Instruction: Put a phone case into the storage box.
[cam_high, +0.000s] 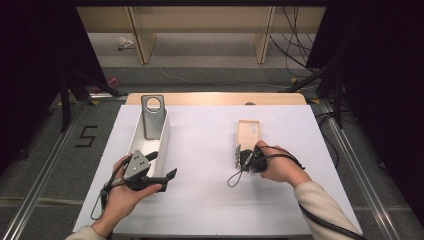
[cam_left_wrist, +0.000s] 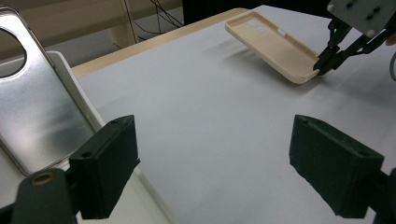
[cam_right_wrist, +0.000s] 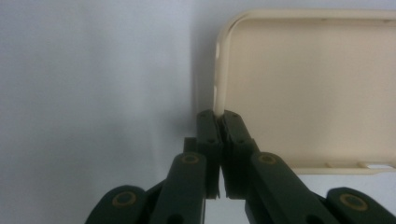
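A cream phone case (cam_high: 248, 132) lies hollow side up right of the table's middle. My right gripper (cam_high: 240, 159) is shut on the thin side wall near its near corner; the right gripper view shows the jaws pinching that wall (cam_right_wrist: 218, 116) of the case (cam_right_wrist: 317, 84). In the left gripper view the case (cam_left_wrist: 271, 44) hangs tilted over its shadow, held by the right gripper (cam_left_wrist: 322, 65). A silver phone case (cam_high: 152, 117) leans in a white tray (cam_high: 134, 140) at the left. My left gripper (cam_high: 162, 165) stands open by the tray's near end, jaws (cam_left_wrist: 215, 168) wide over bare sheet.
A white sheet (cam_high: 210, 200) covers the table, with the wooden far edge (cam_high: 215, 98) showing past it. Beyond lie floor cables (cam_high: 295, 45) and wooden shelf legs (cam_high: 263, 35). The silver case (cam_left_wrist: 37, 102) and tray rim (cam_left_wrist: 77, 81) sit close to my left jaw.
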